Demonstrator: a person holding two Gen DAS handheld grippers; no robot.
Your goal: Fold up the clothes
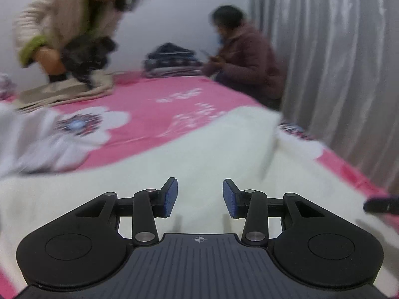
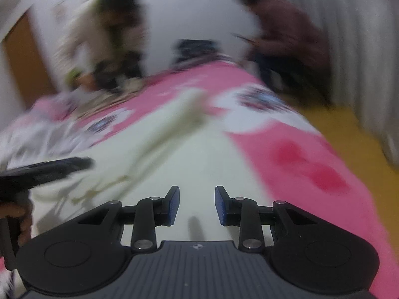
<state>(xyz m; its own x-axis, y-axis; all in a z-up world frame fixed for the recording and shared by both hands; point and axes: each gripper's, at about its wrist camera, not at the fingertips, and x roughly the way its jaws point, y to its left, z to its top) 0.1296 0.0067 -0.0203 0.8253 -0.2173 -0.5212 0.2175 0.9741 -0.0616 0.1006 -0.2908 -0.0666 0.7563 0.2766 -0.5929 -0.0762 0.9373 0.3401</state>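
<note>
- Currently the left tool [image 1: 200, 198] is hovering over a cream fleece garment [image 1: 154, 169], its blue-padded fingers [image 1: 170, 196] standing well apart with nothing between them.
- The right tool [image 2: 197, 205] is likewise hanging over the same cream garment [image 2: 174, 164], jaws spread wide and holding nothing.
- The garment is lying spread across the near part of a bed covered by a pink flowered sheet [image 1: 149, 99], reaching toward the bed's right edge, with one strip of it [image 2: 184, 114] stretching away toward the far end.
- In the right wrist view the left tool is showing as a dark blurred shape [image 2: 47, 168] at the garment's left side.
- A person in a pale jacket with green cuffs [image 1: 62, 20] is bending over beige folded cloth [image 1: 64, 91] at the far left corner of the bed.
- A second person in a dark maroon jacket [image 1: 249, 52] is sitting at the far right corner, beside a stack of dark folded clothes [image 1: 172, 59].
- Grey curtains [image 1: 336, 62] are hanging along the right side.
</note>
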